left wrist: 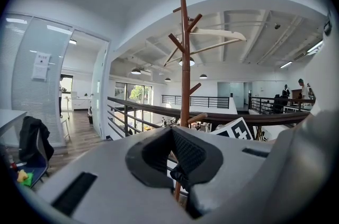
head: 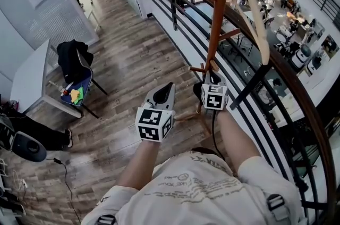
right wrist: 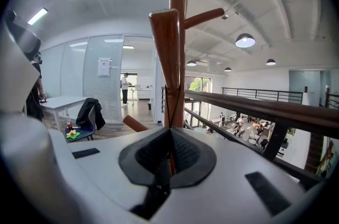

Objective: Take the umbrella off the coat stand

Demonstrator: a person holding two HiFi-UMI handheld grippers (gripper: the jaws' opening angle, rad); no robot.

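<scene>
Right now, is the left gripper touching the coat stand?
Apart. The head view shows bare floor between the left gripper and the coat stand. The jaws are shut and hold nothing.

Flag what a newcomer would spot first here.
A tall wooden coat stand stands beside the curved balcony railing, which overlooks a busy floor below. A cream umbrella slants down from its upper pegs. The left gripper and right gripper are shut, low by the pole, the right one nearest.
</scene>
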